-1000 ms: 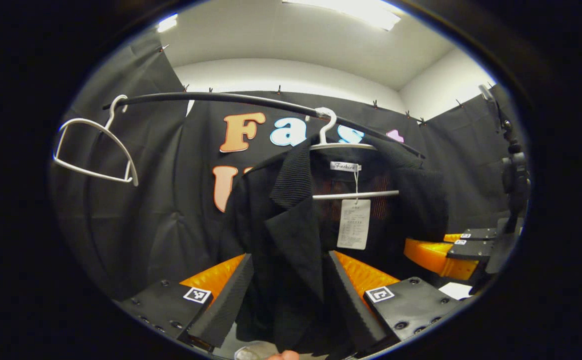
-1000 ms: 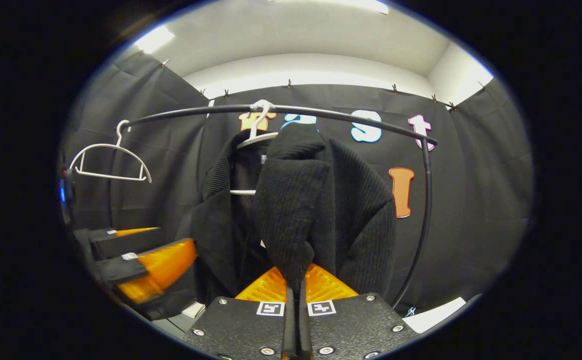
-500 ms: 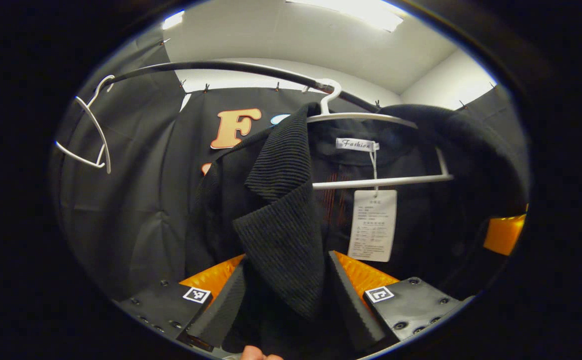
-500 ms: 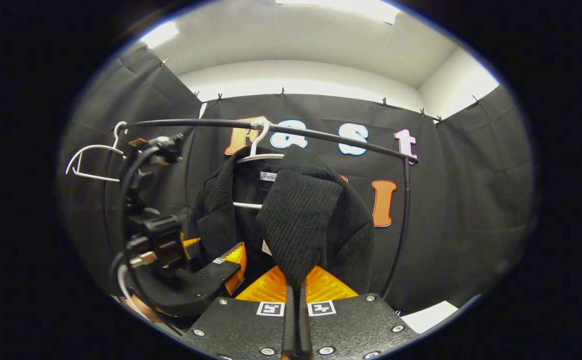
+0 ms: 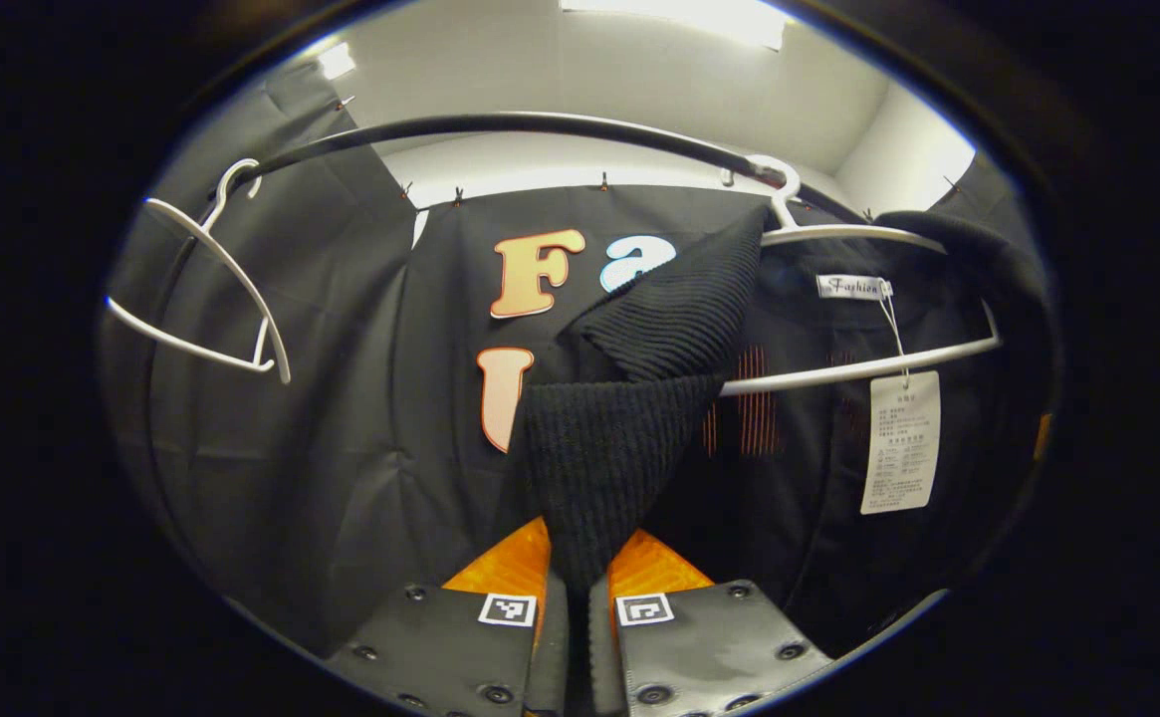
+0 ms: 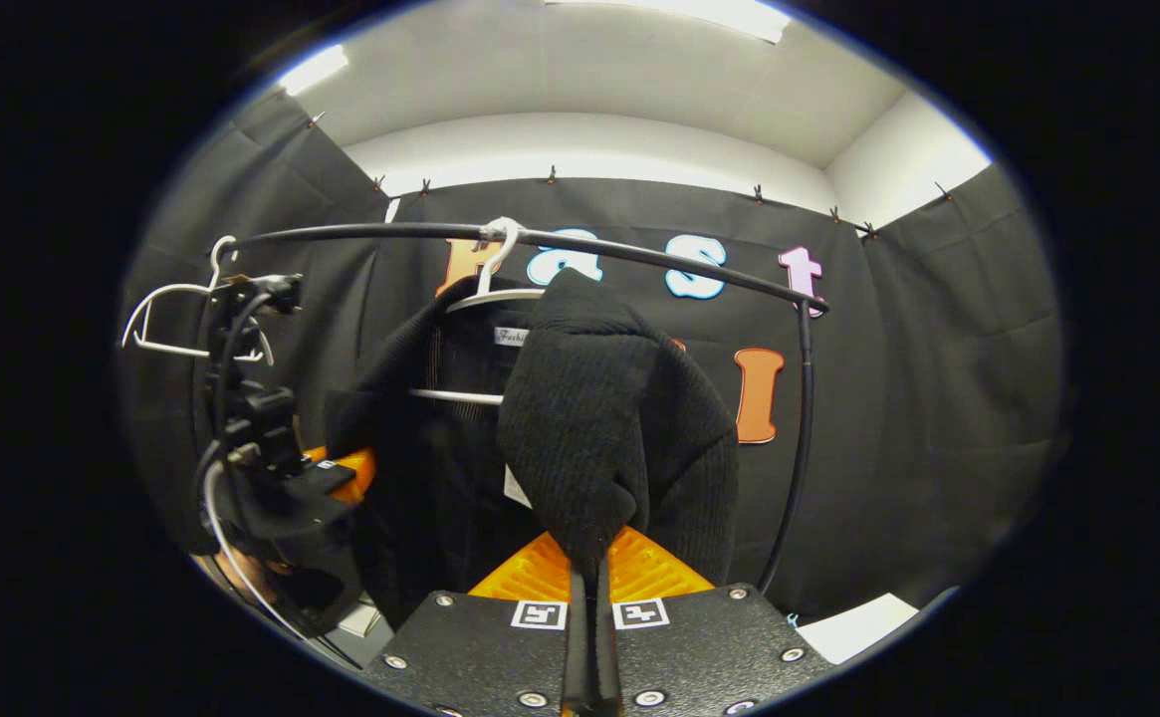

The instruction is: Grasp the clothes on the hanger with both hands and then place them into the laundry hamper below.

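Jacket (image 5: 629, 438) pinched by left claw (image 5: 572, 597) and right claw (image 6: 591, 588).

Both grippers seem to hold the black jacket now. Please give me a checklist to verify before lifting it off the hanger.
1. Left gripper shut on the black jacket, at its lapel: ok.
2. Right gripper shut on the jacket's other front edge: ok.
3. White hanger hooked on the black rail: ok.
4. Jacket free of the hanger: not ok, it hangs on it.
5. Empty hanger apart from the jacket: ok.
6. Laundry hamper position below: cannot tell.
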Demonstrator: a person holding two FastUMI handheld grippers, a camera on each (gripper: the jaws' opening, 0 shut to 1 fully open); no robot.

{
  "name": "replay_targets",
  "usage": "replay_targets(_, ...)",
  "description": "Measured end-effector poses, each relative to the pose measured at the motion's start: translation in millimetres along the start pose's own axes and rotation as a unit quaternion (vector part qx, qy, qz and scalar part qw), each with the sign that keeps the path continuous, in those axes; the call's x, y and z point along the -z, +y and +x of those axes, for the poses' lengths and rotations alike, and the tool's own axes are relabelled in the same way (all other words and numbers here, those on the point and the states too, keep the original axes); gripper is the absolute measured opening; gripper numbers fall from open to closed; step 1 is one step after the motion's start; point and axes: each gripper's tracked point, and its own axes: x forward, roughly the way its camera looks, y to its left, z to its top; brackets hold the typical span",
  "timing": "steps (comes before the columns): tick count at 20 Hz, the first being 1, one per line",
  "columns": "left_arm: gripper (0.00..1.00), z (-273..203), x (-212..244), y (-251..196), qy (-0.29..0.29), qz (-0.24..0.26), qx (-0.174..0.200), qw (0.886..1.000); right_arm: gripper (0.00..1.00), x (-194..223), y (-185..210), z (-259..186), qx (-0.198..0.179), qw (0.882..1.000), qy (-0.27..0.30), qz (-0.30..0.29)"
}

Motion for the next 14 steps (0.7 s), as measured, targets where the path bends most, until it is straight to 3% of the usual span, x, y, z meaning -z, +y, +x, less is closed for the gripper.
replay_targets(3,0.12,-2,-10,11,0.009,-0.008,0.015,1.000,0.03,-4,-11,2,0.009,1.000,-0.017,-0.015)
replay_targets(6,0.10,-9,-31,32,-0.015,0.002,-0.005,1.000,0.02,-13,-7,5,-0.009,1.000,-0.024,-0.011)
replay_targets(10,0.12,-12,-82,53,-0.056,0.017,-0.019,0.998,0.00,-63,-31,-7,0.009,0.997,-0.064,-0.045)
replay_targets(14,0.07,2,-116,72,-0.064,0.018,-0.019,0.998,0.00,-115,-61,-13,0.034,0.993,-0.089,-0.064)
